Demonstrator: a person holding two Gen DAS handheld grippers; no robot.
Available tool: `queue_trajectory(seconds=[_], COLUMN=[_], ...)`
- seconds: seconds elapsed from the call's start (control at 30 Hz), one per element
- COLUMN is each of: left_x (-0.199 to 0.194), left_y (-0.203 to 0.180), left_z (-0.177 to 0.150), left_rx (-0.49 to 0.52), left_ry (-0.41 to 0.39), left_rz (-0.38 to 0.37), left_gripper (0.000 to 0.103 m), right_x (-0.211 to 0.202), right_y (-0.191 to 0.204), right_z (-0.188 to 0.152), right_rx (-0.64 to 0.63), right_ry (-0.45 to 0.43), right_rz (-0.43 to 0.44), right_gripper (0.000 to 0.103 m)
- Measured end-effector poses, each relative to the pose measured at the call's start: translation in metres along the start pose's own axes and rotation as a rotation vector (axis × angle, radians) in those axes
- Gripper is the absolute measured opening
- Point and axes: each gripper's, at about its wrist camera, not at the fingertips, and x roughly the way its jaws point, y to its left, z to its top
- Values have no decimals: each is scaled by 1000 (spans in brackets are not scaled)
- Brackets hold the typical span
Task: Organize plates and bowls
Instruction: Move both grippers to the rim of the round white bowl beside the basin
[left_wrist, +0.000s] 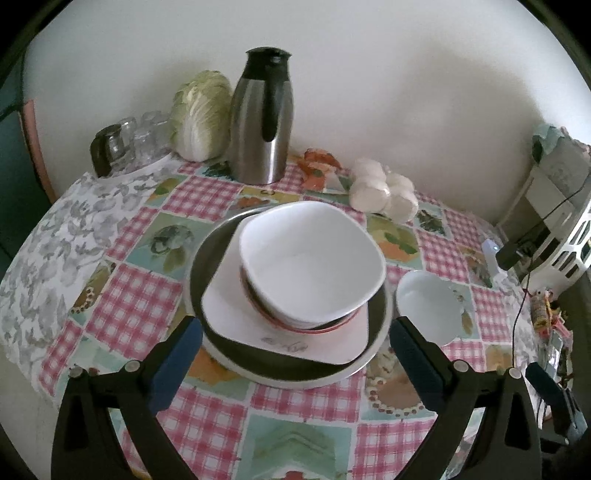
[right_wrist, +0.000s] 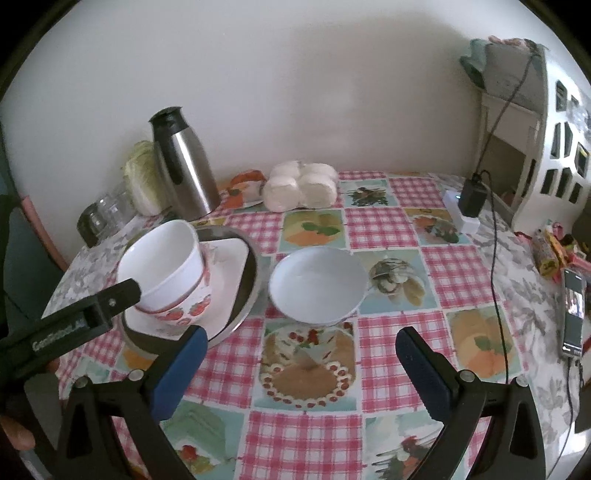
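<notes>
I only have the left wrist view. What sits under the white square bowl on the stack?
Observer: A second bowl with red strawberries printed on its side. The white square bowl nests inside it.
Operator: Where are the right tongs?
Observer: The right tongs are open, facing the lone round bowl without touching it.
Operator: Anything at the table's right edge?
Observer: A phone lies flat there, screen lit.

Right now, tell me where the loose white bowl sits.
The loose white bowl stands alone on the tablecloth, just right of the metal tray holding the stacked dishes, ahead of the open right gripper.
</notes>
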Motion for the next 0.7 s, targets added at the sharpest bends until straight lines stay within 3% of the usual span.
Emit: queue_trajectory(seconds=[0.2,0.37,0.5,0.7], left_x=[8,9,19,33], left_y=[-24,-50,-64,-80], left_z=[-7,-12,-13,-6], left_rx=[59,120,132,126], left_ry=[41,45,76,113], left_rz=[-82,-80,-74,-89], left_gripper=[101,101,101,101], right_x=[6,10,18,33], right_y=[-20,-35,-50,-83], right_z=[0,-2,-3,1], right_rx=[39,51,63,194], right_ry=[12,31,34,61], right_rz=[17,32,-16,-58], right_gripper=[103,103,103,103])
